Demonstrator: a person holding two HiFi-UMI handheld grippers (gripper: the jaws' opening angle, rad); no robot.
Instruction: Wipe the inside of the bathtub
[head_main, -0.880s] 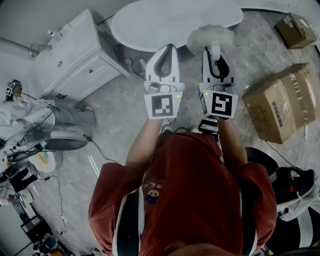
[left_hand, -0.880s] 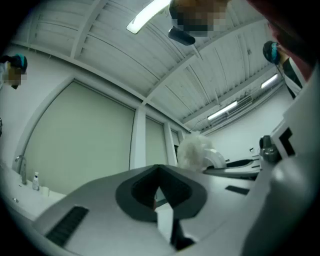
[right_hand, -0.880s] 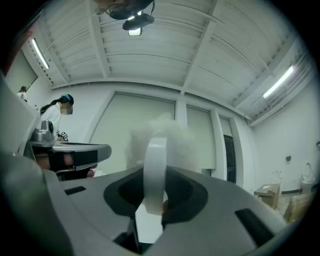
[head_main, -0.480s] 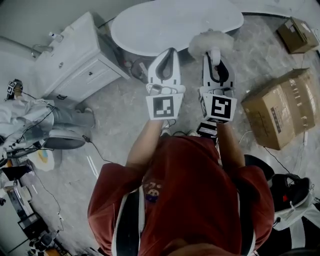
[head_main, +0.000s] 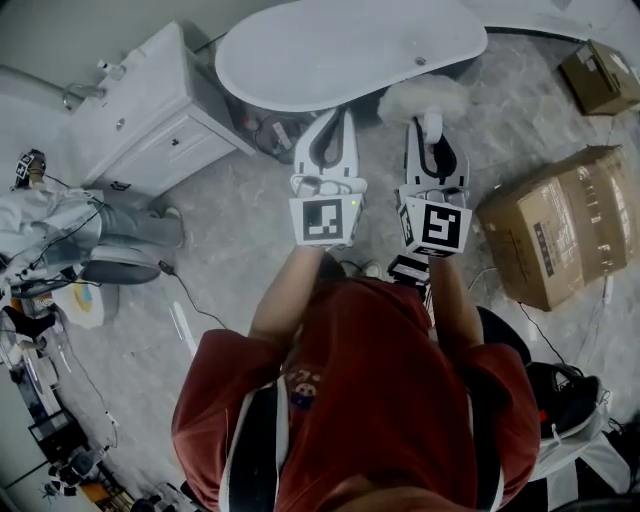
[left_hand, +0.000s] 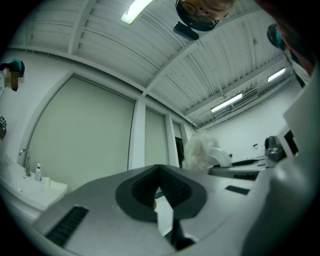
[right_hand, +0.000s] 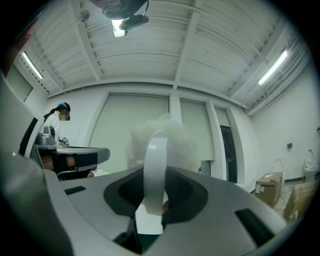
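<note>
Right tongs (head_main: 433, 128) pinched on stiff handle (right_hand: 154, 165) of seemingly soft, light duster (head_main: 420, 97); left tongs (head_main: 334, 120) pressed together, empty; bathtub (head_main: 350, 50) twelve o'clock.

The head camera looks steeply down on the left gripper (head_main: 334, 114) and right gripper (head_main: 431, 122), with the bathtub (head_main: 350, 50) beyond their tips. Each gripper camera sits close behind its jaws, angled up toward the ceiling (left_hand: 100, 45). All three views share the duster (head_main: 425, 97).

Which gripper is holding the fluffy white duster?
The right gripper: its fingers are shut on the white handle of the duster. The left gripper has its fingers together with nothing between them.
</note>
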